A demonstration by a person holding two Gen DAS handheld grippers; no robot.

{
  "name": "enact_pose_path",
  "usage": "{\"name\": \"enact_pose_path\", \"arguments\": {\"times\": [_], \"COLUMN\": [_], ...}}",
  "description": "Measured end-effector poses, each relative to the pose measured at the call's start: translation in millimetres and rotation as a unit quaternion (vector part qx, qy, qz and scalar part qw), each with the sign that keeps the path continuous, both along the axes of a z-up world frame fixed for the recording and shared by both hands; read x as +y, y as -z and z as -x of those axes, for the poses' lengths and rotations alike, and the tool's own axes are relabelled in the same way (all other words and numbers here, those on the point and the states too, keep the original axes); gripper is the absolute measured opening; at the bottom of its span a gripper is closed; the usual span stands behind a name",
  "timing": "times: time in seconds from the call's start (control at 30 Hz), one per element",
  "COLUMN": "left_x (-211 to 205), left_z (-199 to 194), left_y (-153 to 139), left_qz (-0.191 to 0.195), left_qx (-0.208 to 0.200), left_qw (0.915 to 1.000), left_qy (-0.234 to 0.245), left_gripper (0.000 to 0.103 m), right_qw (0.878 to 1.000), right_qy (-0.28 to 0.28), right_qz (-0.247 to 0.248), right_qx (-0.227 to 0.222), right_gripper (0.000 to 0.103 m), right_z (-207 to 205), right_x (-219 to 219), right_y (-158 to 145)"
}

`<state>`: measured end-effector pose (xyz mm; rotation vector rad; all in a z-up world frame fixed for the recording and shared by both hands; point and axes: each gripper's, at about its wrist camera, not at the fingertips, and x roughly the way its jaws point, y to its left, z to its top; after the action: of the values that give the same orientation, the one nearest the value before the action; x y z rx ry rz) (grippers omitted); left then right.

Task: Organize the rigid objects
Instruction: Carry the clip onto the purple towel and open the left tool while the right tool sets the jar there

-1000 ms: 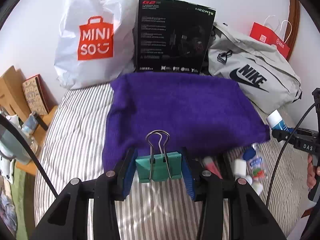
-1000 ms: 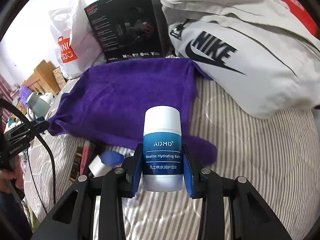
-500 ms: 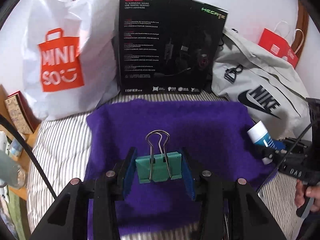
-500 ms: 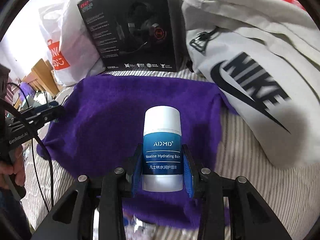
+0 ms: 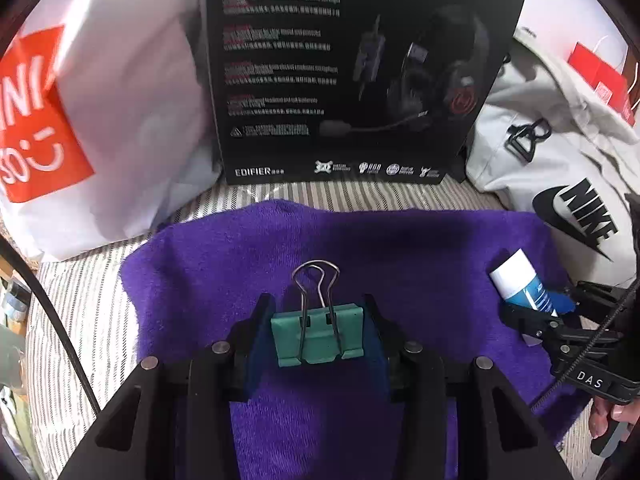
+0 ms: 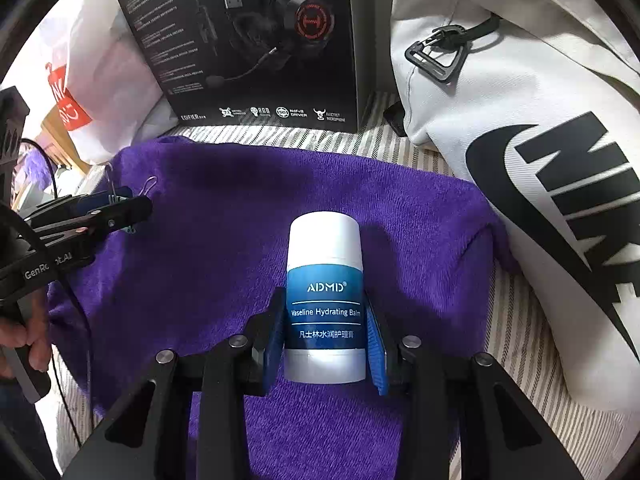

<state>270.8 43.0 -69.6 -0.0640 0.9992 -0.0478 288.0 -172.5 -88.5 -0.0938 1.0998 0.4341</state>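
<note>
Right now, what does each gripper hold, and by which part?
The left gripper holds a green binder clip by its body sides. The right gripper holds the balm tube by its lower half.

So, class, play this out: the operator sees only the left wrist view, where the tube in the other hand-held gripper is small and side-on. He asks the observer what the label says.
Observer: In the right wrist view the balm tube reads "ADMD Vaseline Hydrating Balm".
Operator: How is it held?
Observer: The right hand-held gripper clamps the blue lower part; the white cap stands clear above.
Operator: What does my side look like from there?
Observer: The left hand-held gripper is seen side-on above the purple towel, with the binder clip's wire handles poking up.
</note>
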Motion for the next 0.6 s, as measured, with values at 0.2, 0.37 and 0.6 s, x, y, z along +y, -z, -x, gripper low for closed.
{"name": "enact_pose_path", "arguments": {"times": [0.2,0.37,0.6], "left_x": [-7,-11,-24], "left_z": [-5,-8,-15], "left_y": [13,16,21], "left_qz": [-0.017,-0.032,-0.056], "left_qx": [0.021,0.027,0.043], "left_qw": [0.9996,0.9991,0.9974], "left_qy": [0.003,0.009,0.012], "left_gripper": [0.041,0.041,0.052], "right_qw": [1.0,1.0,0.999], "right_qy": [-0.007,-0.02,-0.038], "right_qz": [0.006,0.016,0.017], "right_qx": [-0.003,-0.009,-0.007], "right_gripper": [0.036,0.037,0.055], "right_z": [-1,1,6], "right_x": [3,5,9], "right_y": [1,1,3]}}
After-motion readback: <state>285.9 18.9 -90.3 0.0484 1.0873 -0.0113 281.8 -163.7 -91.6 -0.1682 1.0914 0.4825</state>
